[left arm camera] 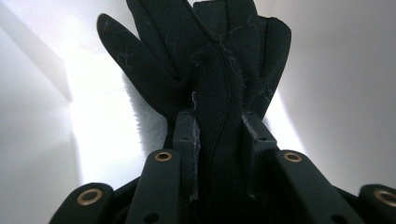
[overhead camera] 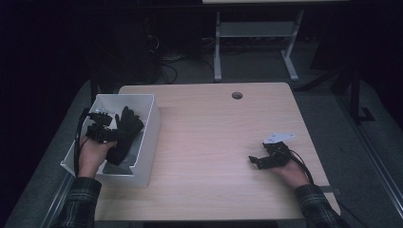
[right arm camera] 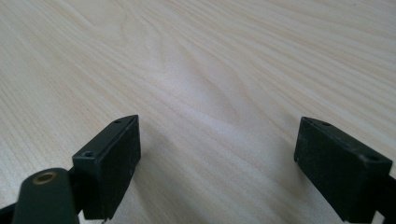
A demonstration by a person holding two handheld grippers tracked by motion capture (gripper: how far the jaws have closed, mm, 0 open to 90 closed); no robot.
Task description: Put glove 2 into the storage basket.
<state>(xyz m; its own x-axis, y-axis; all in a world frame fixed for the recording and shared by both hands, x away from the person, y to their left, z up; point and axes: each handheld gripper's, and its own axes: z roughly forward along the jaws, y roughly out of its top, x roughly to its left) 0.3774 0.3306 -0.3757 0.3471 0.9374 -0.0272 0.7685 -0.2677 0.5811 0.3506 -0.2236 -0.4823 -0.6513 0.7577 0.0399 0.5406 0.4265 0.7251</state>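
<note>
The soft, limp black fabric glove (left arm camera: 205, 79), light and likely to flop, hangs inside the white rectangular plastic bin (overhead camera: 151, 124), pinched at its cuff by the left gripper (overhead camera: 105, 128) fingers, while the right gripper (right arm camera: 217, 163) fingers gape empty over the pale wooden tabletop (overhead camera: 214, 142).

Both forearms wear dark plaid sleeves (overhead camera: 81, 199). Each hand carries a black two-jaw gripper (overhead camera: 102, 128) with brass-ringed screw holes and a trailing black cable; the right gripper (overhead camera: 259, 162) bears a grey three-cornered plate.
</note>
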